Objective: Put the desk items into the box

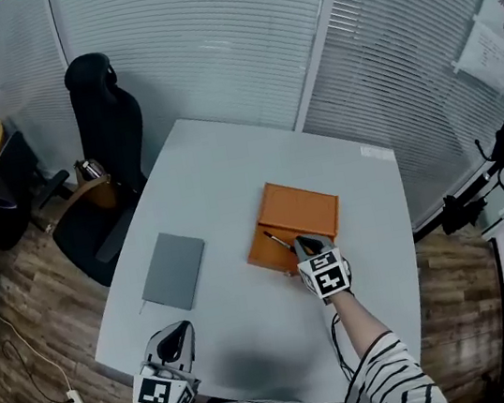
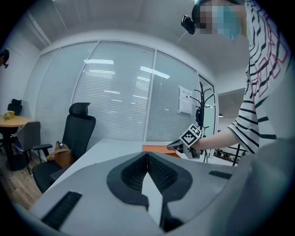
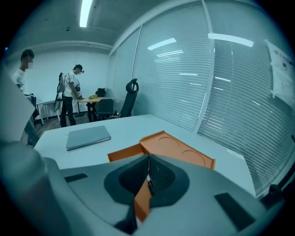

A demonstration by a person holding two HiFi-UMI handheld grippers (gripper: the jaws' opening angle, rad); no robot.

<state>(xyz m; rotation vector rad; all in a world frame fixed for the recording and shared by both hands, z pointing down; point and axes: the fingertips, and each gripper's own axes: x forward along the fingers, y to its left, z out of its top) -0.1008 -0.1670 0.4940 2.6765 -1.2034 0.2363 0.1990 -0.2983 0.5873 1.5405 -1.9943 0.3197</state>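
Holding pen over the orange box
Right claw [image 1: 305, 245] is pinching a thin dark pen [image 1: 276, 239], with the pen over the near-left part of the orange box [image 1: 307, 209] on the desk [image 1: 228, 166]. Left claw [image 1: 178, 332] is pressed together and empty, well left of the box. Grey notebook [image 1: 174, 270] lies flat left of the box.

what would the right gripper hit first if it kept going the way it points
Most likely the box: the right gripper, shut on a pen, points straight at it with nothing between. The pen's tip would probably touch first, though depth is unclear.
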